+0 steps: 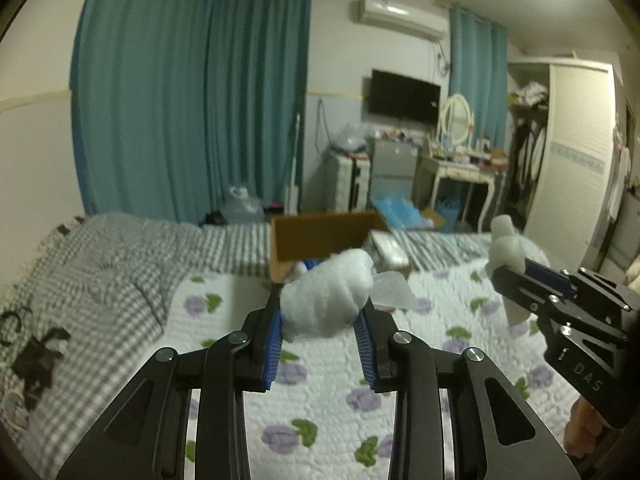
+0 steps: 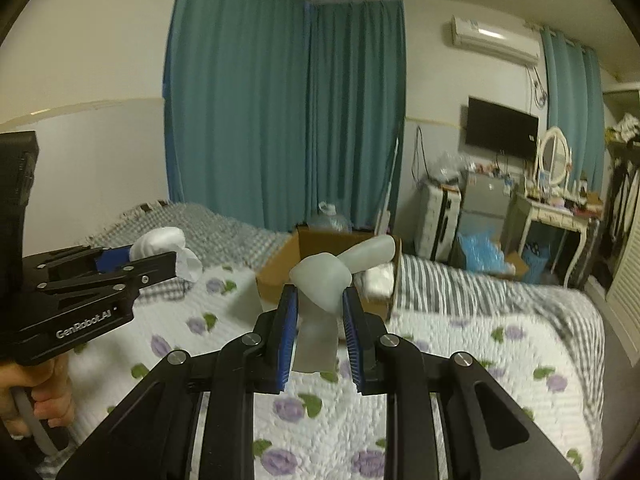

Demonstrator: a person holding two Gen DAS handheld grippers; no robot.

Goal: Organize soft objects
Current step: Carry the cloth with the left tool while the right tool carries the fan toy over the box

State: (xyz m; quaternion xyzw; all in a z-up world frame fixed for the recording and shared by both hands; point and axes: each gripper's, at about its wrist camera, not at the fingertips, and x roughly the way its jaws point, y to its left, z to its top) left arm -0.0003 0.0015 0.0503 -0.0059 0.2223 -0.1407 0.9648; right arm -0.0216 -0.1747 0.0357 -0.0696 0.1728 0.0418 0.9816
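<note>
My left gripper (image 1: 320,312) is shut on a white soft bundle (image 1: 326,294), like rolled socks, held above the floral quilt; it also shows in the right wrist view (image 2: 160,244). My right gripper (image 2: 320,316) is shut on a pale grey-white sock (image 2: 320,280) that hangs down between the pads; it shows at the right of the left wrist view (image 1: 506,252). An open cardboard box (image 1: 320,236) sits on the bed just beyond both grippers (image 2: 320,248), with white and blue items inside.
The bed has a floral quilt (image 1: 320,380) and a grey checked blanket (image 1: 100,280) at the left. Teal curtains (image 1: 192,92), a fridge (image 1: 394,160), a dressing table (image 1: 460,168) and a wardrobe (image 1: 572,152) stand beyond the bed.
</note>
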